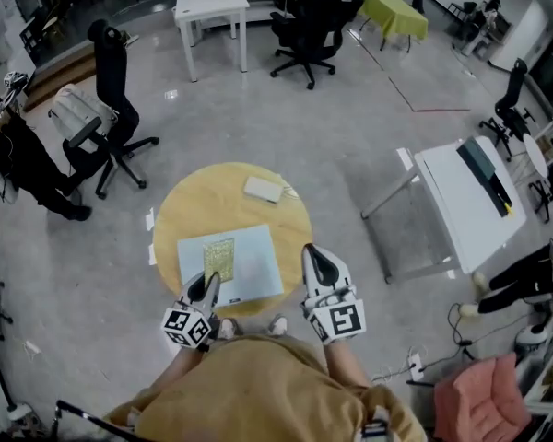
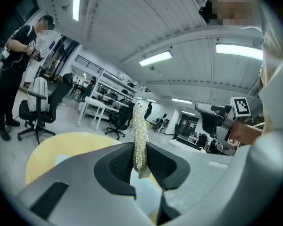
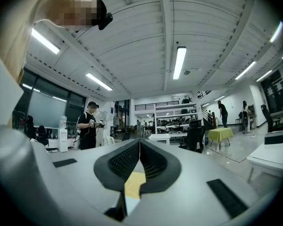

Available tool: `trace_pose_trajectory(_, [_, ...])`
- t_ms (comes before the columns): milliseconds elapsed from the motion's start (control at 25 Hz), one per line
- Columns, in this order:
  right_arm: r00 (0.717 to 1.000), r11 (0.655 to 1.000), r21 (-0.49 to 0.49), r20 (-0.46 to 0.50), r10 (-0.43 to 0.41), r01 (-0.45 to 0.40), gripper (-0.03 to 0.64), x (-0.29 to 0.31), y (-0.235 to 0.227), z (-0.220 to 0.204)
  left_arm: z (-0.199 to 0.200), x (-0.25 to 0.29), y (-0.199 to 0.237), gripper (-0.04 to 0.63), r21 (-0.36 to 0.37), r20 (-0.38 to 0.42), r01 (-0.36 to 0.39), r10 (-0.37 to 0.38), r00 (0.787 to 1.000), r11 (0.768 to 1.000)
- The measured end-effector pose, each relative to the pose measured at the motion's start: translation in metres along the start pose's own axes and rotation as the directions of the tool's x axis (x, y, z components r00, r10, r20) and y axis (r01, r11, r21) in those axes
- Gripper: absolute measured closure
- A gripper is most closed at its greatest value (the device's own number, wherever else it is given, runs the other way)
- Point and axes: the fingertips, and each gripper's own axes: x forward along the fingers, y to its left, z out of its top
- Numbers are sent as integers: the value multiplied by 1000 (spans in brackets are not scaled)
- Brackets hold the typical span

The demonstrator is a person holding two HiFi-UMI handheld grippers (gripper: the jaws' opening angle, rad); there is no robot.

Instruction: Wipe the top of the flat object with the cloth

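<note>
A pale blue flat board [image 1: 255, 267] lies on the near half of a round yellow table [image 1: 195, 205]. A yellow-green glittery cloth [image 1: 218, 258] rests on the board's left part. My left gripper [image 1: 208, 282] is shut on the cloth's near edge. In the left gripper view the cloth [image 2: 140, 142] stands pinched between the jaws, with the table [image 2: 49, 147] beyond. My right gripper [image 1: 314, 259] hovers at the board's right edge. Its jaws [image 3: 140, 147] are shut on nothing.
A small white flat object [image 1: 264, 189] lies on the table's far side. A black office chair [image 1: 111, 109] and a person in black [image 1: 23, 159] are to the left. A white desk [image 1: 475, 196] stands on the right, and another white table [image 1: 212, 12] is farther back.
</note>
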Motion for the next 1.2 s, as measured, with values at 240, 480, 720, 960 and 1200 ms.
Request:
trace_pose_trajectory(240, [999, 1000, 1, -40, 30, -30, 616, -5, -25, -16, -64, 39, -20, 531, -91, -108, 3, -13, 994, 996])
trace_pose_trajectory(480, [997, 999, -9, -55, 47, -47, 617, -18, -50, -21, -121, 78, -45, 531, -64, -222, 7, -21, 975, 998])
trace_pose_trajectory(720, [998, 999, -16, -54, 46, -46, 617, -33, -74, -28, -170, 109, -68, 531, -10, -337, 3, -6, 941, 1000])
trace_pose_trajectory(960, [998, 999, -10, -47, 31, -31, 617, -48, -94, -32, -198, 117, -75, 531, 57, -431, -15, 38, 902, 998])
trace_pose_trajectory(1200, [998, 998, 3, -41, 55, -55, 617, -45, -103, -34, -192, 113, -50, 531, 83, -442, -112, 137, 886, 990])
